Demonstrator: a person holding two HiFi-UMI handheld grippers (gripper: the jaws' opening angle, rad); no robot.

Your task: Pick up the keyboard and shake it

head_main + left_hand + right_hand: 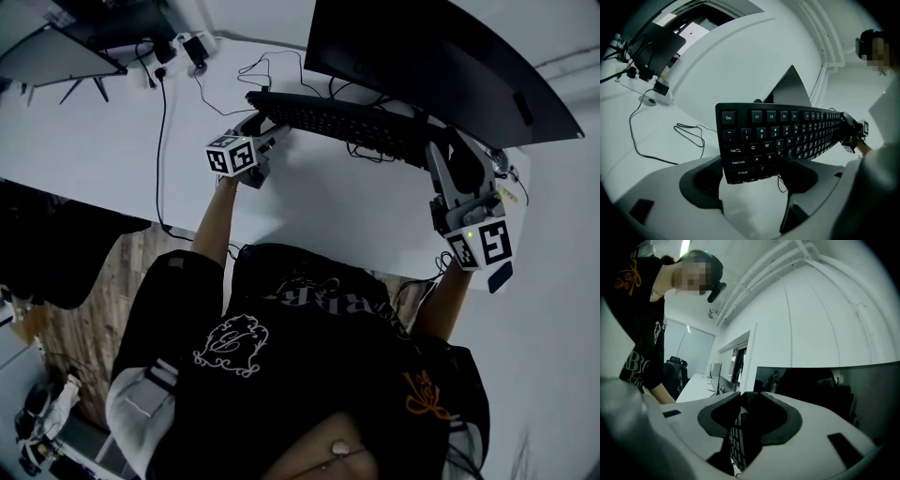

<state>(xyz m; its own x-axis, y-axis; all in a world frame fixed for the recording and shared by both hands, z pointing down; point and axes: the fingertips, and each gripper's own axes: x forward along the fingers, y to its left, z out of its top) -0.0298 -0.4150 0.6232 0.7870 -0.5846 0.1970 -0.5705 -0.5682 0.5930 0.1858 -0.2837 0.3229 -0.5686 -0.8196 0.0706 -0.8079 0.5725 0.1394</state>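
Note:
A black keyboard [347, 122] hangs in the air above the white desk [94, 141], tilted and held by both ends. My left gripper [267, 127] is shut on its left end; in the left gripper view the jaws [750, 164] clamp the corner by the Shift and Caps Lock keys of the keyboard [787, 133]. My right gripper [448, 155] is shut on the right end. In the right gripper view the keyboard [737, 441] shows edge-on between the dark pads of the gripper [743, 399]. Its thin cable [370, 155] dangles beneath.
A large dark monitor [441, 66] stands just behind the keyboard, also seen as the monitor [825, 390]. Loose black cables [164, 122] cross the desk at the left toward a power adapter [192, 47]. Another dark screen [56, 47] sits at the far left corner.

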